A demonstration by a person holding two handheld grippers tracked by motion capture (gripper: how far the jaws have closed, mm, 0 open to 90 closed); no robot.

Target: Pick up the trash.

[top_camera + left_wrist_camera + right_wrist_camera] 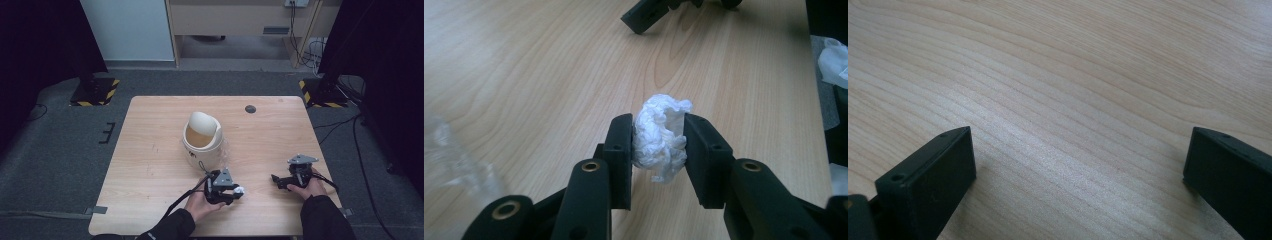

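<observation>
Your left gripper pinches a crumpled white tissue between its fingers, just above the desk near the cream bin. Your right gripper rests with its fingers spread wide, holding nothing.

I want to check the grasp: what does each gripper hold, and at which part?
The left gripper pinches a crumpled white tissue across its middle. The right gripper is open, holding nothing.
</observation>
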